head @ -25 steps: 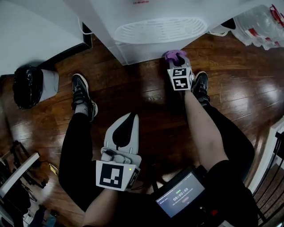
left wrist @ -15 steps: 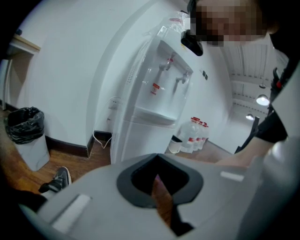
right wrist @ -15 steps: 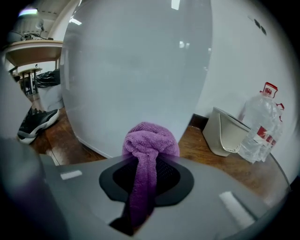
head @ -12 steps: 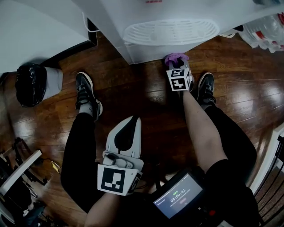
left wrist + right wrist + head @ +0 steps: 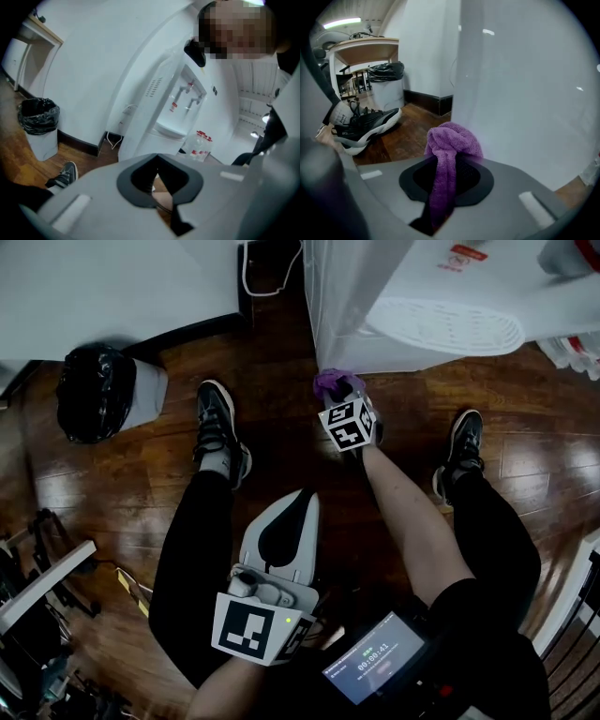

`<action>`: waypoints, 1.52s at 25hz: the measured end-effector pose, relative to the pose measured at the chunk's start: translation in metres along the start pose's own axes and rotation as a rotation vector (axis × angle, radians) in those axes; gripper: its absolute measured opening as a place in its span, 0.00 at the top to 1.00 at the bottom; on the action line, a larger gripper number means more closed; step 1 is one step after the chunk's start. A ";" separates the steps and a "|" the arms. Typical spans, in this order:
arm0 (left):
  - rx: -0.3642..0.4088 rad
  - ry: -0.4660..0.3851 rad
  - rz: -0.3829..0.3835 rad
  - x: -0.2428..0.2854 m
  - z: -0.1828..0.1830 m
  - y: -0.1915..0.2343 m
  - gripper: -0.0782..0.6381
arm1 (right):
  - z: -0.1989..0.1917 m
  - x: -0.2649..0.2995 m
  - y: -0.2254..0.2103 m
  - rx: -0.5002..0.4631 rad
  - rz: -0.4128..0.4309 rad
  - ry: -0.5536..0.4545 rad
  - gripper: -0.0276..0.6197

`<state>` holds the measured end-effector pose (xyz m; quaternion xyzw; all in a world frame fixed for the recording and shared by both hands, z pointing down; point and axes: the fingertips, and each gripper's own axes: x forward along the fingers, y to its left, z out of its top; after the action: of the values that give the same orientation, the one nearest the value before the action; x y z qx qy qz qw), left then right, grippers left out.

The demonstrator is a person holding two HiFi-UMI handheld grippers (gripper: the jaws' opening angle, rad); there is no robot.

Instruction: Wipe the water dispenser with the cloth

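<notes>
- We are clamping the cloth (image 5: 452, 140) in the right gripper (image 5: 446, 165), with the water dispenser (image 5: 525, 93) just ahead.
- We are holding the left gripper (image 5: 302, 497) clenched, empty, farther back.

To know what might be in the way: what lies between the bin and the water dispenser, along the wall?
A looped white cable against the dark baseboard, close to the water dispenser; the left gripper view shows it best.

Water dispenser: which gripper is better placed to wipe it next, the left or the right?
Right, I would say. The right gripper holds the cloth close to a lower corner of the dispenser. The left gripper is empty and far back between the legs.
</notes>
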<state>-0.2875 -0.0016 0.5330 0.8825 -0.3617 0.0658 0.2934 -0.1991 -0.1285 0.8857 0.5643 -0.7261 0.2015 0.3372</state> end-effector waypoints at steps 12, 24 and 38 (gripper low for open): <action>0.003 -0.001 0.073 -0.014 0.003 0.036 0.86 | -0.036 -0.007 -0.061 0.078 -0.056 0.088 0.86; 0.118 -0.088 0.012 0.029 0.056 -0.004 0.86 | -0.030 -0.153 -0.253 0.106 -0.387 0.163 0.86; 0.395 -0.061 -0.301 0.007 0.124 -0.136 0.77 | 0.199 -0.395 -0.190 0.412 0.032 -0.480 0.86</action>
<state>-0.2026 0.0011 0.3693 0.9681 -0.2152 0.0642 0.1108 -0.0160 -0.0461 0.4484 0.6408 -0.7376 0.2106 0.0313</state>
